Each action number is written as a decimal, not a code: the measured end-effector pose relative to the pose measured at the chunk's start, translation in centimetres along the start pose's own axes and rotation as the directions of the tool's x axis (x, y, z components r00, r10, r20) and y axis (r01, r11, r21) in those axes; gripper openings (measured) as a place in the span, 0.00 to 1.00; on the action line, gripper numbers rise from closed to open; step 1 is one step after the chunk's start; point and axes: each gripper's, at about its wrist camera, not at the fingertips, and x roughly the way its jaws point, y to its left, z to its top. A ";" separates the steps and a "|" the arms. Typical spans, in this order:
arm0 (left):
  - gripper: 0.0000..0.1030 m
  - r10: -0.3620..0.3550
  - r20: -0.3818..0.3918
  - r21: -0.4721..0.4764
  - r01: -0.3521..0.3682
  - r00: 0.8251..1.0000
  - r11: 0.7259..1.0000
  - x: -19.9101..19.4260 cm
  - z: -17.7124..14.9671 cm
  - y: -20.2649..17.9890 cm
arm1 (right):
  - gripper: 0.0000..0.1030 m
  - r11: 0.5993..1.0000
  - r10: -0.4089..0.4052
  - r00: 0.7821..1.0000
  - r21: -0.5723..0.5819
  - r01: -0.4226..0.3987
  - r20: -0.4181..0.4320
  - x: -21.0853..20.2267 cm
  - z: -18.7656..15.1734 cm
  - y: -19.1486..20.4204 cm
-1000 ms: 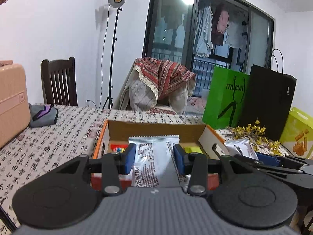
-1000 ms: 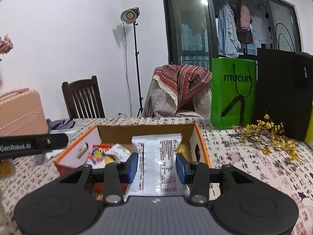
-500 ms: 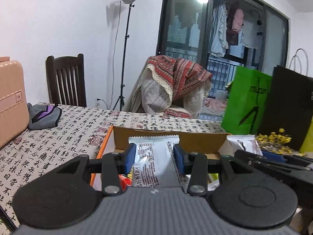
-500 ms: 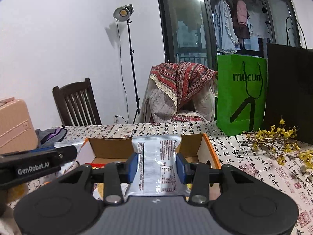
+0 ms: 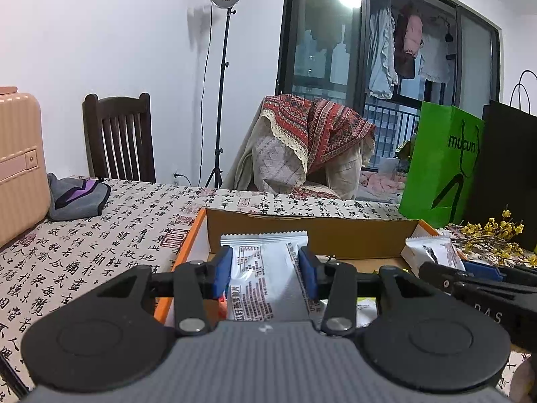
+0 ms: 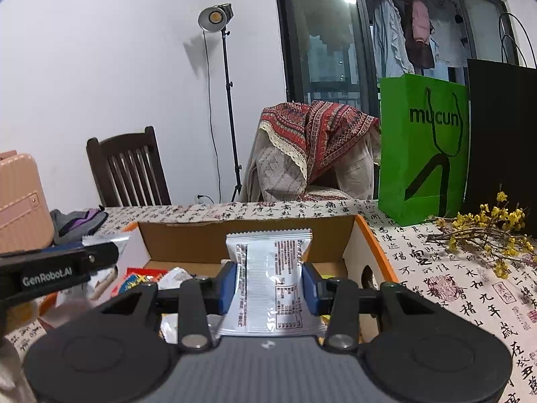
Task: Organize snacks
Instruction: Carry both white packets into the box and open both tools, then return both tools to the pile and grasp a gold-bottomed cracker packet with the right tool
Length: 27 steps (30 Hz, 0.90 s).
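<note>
A table [image 5: 100, 252] covered in a calligraphy-print cloth fills the lower part of both views, cut off at the near edge by the gripper bodies. On it stands one open cardboard box [image 5: 312, 231] with orange edges; its near wall and most of its floor are hidden behind the grippers. At the far right stand two paper bags, one green [image 6: 423, 147] and one black [image 6: 503, 141], with a sprig of yellow flowers [image 6: 483, 231] lying in front of them. At the far left are a pink suitcase [image 5: 18, 161] cut off by the frame and a grey pouch [image 5: 75, 198] beside it.

The left gripper [image 5: 265, 273] is closed partway, its two blue pads pressed on the sides of a silver snack packet [image 5: 265, 268], held upright over the near left part of the box. The right gripper [image 6: 268, 283] is closed to about the same width on a second silver snack packet [image 6: 272, 278], upright over the near right part of the box. So two silver packets are held, one per gripper.

Inside the box, to the left in the right wrist view, lie a red-and-yellow wrapper [image 6: 141, 278] and a crumpled white one [image 6: 174, 277]; the print is too small to read, and how many more snacks lie beneath I cannot tell.
</note>
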 end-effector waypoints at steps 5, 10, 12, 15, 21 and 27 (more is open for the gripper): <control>0.94 0.022 0.032 -0.027 -0.021 0.999 0.999 -0.8 -0.1 0.4 | 0.71 0.999 0.011 1.000 0.030 -0.010 -0.016 -0.4 0.1 -0.6; 1.00 0.045 0.065 -0.049 -0.042 0.997 0.998 -1.6 -0.1 0.6 | 1.00 0.997 0.013 1.000 0.070 -0.012 -0.012 -0.9 0.2 -1.2; 1.00 0.040 0.060 -0.048 -0.037 0.997 0.998 -1.6 -0.1 0.5 | 1.00 0.997 0.012 1.000 0.075 -0.011 -0.010 -1.1 0.2 -1.4; 1.00 0.044 0.063 -0.040 -0.042 0.997 0.998 -1.8 -0.1 0.4 | 1.00 0.997 0.011 1.000 0.082 -0.011 -0.005 -1.3 0.3 -1.5; 1.00 0.038 0.049 -0.061 -0.035 0.998 0.998 -2.0 0.3 0.7 | 1.00 0.998 0.016 1.000 0.062 -0.017 0.013 -2.5 0.9 -1.4; 1.00 0.025 0.046 -0.076 -0.022 0.999 0.997 -3.9 1.8 0.8 | 1.00 0.999 0.022 0.999 0.048 -0.023 0.024 -4.8 2.2 -0.9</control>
